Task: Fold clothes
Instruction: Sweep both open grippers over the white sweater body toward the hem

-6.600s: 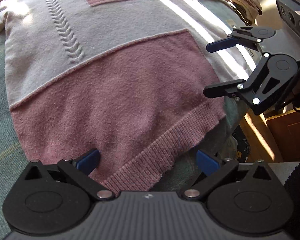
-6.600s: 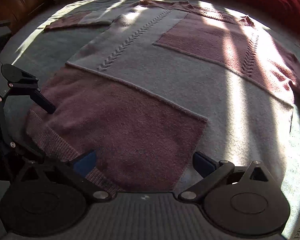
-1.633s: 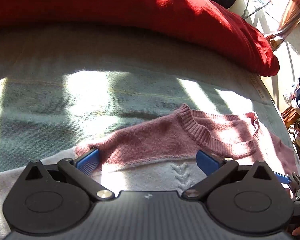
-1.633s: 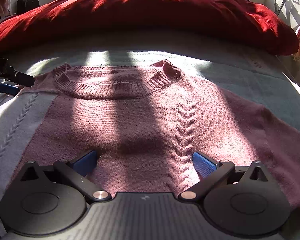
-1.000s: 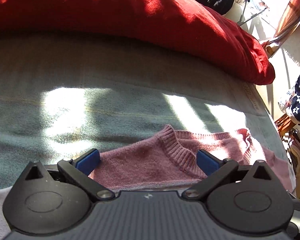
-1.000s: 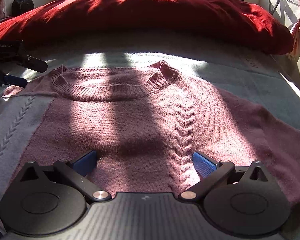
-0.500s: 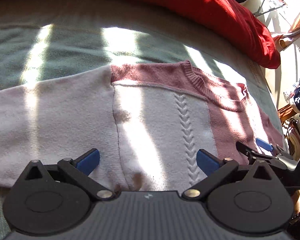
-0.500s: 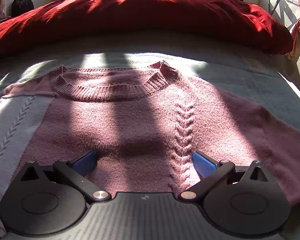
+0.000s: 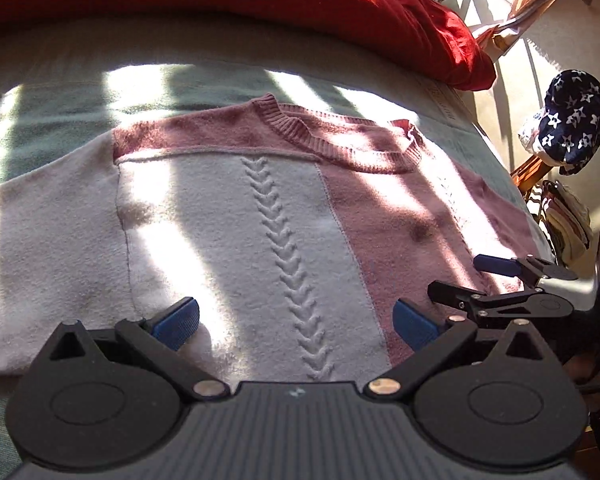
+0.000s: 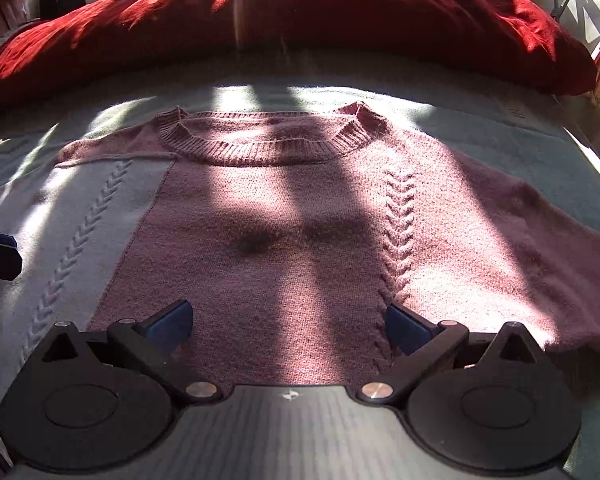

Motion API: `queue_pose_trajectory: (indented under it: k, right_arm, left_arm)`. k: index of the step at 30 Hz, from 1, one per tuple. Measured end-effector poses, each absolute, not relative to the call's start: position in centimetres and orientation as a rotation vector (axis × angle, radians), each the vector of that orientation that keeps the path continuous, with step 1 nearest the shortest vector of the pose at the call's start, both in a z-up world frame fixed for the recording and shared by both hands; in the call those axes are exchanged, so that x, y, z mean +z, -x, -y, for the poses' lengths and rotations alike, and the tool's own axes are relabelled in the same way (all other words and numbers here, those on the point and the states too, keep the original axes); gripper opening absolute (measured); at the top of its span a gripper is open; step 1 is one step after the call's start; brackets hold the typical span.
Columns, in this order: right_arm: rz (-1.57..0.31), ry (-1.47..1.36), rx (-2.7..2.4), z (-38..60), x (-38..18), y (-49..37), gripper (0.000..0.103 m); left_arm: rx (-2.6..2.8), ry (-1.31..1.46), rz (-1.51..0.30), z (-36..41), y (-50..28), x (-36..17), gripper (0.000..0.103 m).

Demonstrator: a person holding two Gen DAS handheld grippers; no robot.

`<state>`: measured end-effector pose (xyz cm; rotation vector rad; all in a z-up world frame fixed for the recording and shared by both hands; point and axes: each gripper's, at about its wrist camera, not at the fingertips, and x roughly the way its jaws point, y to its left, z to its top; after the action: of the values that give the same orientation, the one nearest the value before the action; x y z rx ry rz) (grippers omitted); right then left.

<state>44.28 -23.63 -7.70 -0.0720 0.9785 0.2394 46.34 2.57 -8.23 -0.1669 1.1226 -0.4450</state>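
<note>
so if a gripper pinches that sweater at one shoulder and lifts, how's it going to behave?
Probably floppy: the sweater lies flat and limp on the blanket, so the rest would likely sag and trail. The fuzzy knit looks grippy, so it should drag rather than slide. The ribbed collar seems thicker, maybe a firmer pinch point.

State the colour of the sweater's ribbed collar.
Dusty pink; the collar shows best in the right wrist view.

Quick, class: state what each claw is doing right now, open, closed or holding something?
Left claw: open, holding nothing, over the sweater.
Right claw: open, holding nothing, over the sweater's pink panel.
</note>
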Motion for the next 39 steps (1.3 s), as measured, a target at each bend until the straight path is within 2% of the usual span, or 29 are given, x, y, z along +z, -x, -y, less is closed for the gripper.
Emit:
queue_pose_trajectory:
  k: [3,9,12,17,21,29,35,39]
  right_arm:
    - [-0.992,0.087,0.259,23.8,-7.3,-42.7,0.103]
    - [-1.002,0.104,0.318,24.9,-5.4,-38.9,0.103]
    - [-1.023,0.126,0.351,25.2,-5.0,-37.4,0.103]
    - [-1.108,0.158,0.358,25.2,-7.2,-35.9,0.103]
    - [-1.086,0.167,0.353,25.2,-8.3,-35.0,0.103]
    - [-1.099,0.154,0.336,25.1,-8.4,-35.4,0.103]
    - [-1.090,0.164,0.332,25.0,-8.5,-35.2,0.103]
    - [-1.089,0.160,0.336,25.1,-8.5,-35.2,0.103]
  left_arm:
    - [-0.472,0.097,-1.135,-2.1,-46.1,-8.2,0.102]
    - [-0.554,0.129,-1.153,-1.6,-43.0,-3.7,0.102]
    - [-0.569,0.092,-1.197,-0.5,-40.0,-4.3,0.102]
    - [-0.487,0.018,-1.268,-0.2,-37.1,-8.5,0.102]
    - [-0.461,0.055,-1.265,-1.0,-36.1,-7.7,0.102]
    - [-0.436,0.256,-1.156,-4.1,-40.2,-5.7,0.102]
    - [-0.377,0.169,-1.154,-3.5,-42.3,-8.7,0.102]
    - [-0.356,0.235,-1.116,-4.5,-42.0,-6.9,0.102]
